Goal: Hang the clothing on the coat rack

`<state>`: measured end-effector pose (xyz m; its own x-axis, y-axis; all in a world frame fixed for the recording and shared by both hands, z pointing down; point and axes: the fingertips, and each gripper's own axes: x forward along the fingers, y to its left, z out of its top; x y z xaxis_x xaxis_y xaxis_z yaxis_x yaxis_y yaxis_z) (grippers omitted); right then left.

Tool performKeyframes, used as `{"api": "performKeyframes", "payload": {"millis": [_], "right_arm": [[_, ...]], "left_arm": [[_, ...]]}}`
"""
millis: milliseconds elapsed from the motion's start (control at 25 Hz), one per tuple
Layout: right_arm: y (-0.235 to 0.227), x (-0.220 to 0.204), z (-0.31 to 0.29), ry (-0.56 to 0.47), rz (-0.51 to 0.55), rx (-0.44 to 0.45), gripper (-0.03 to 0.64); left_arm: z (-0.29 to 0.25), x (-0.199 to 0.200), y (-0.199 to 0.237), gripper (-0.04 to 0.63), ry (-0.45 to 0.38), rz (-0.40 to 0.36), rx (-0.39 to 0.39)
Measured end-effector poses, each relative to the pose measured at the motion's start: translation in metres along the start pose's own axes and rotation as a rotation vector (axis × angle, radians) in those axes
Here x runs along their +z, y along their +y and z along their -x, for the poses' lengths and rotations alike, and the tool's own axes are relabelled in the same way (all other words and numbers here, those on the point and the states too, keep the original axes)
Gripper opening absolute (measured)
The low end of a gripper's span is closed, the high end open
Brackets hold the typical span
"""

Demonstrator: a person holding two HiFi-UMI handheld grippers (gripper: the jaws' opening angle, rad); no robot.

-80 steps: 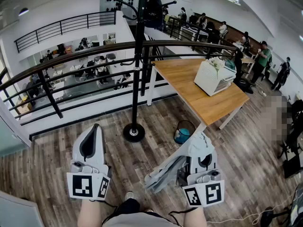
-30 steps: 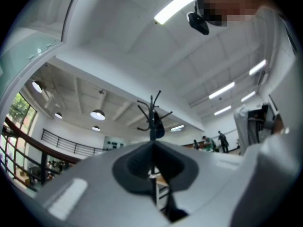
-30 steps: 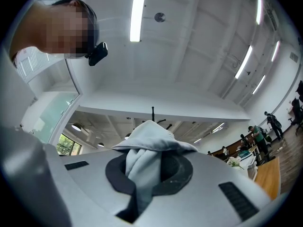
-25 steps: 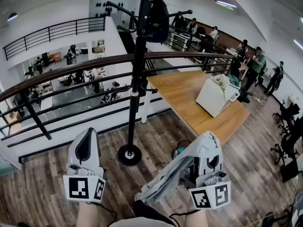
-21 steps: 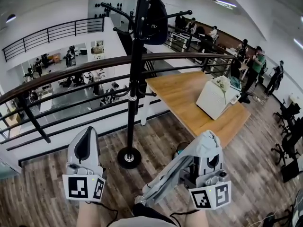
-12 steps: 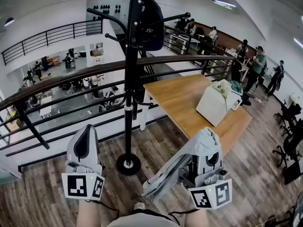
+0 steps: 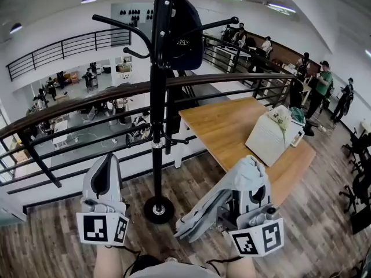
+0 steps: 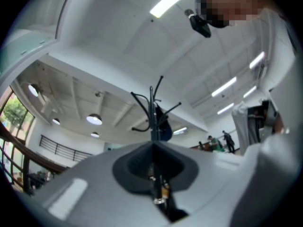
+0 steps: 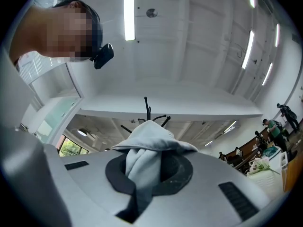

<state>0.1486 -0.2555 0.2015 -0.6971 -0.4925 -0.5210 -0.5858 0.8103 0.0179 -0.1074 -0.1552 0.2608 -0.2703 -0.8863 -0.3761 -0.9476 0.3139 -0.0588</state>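
Observation:
A black coat rack stands just ahead on a round base, with a black bag hanging from one upper hook. My right gripper is shut on a light grey garment, which trails down and left from the jaws. In the right gripper view the garment bunches over the jaw tips, and the rack's hooks show just above it. My left gripper is left of the pole, shut and holding nothing. The left gripper view looks up at the coat rack.
A dark curved railing runs behind the rack, over a lower floor. A wooden table with a white box stands at the right. Several people stand at the far right. The floor is wood plank.
Both grippers have come forward and slightly up towards the rack, which now looms larger and nearer. The right gripper still holds the grey garment.

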Motion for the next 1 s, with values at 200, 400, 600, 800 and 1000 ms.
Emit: {"api": "performKeyframes", "payload": {"millis": [200, 400, 600, 800, 1000], "right_arm": [[-0.006, -0.008, -0.026, 0.011, -0.003, 0.005, 0.006], [-0.005, -0.01, -0.026, 0.0, 0.004, -0.002, 0.006], [0.006, -0.017, -0.049, -0.001, 0.018, -0.03, 0.006], [0.017, -0.023, -0.077, 0.001, 0.035, -0.068, 0.006], [0.015, -0.028, -0.101, -0.005, 0.06, -0.117, 0.006]], "left_arm": [[-0.025, -0.008, 0.01, 0.009, 0.013, 0.004, 0.004], [-0.029, -0.017, 0.009, 0.009, 0.008, 0.009, -0.023], [-0.052, -0.026, 0.03, 0.009, 0.008, 0.03, -0.068], [-0.078, -0.031, 0.057, 0.009, 0.002, 0.051, -0.11], [-0.109, -0.043, 0.07, 0.009, 0.0, 0.075, -0.163]]}}
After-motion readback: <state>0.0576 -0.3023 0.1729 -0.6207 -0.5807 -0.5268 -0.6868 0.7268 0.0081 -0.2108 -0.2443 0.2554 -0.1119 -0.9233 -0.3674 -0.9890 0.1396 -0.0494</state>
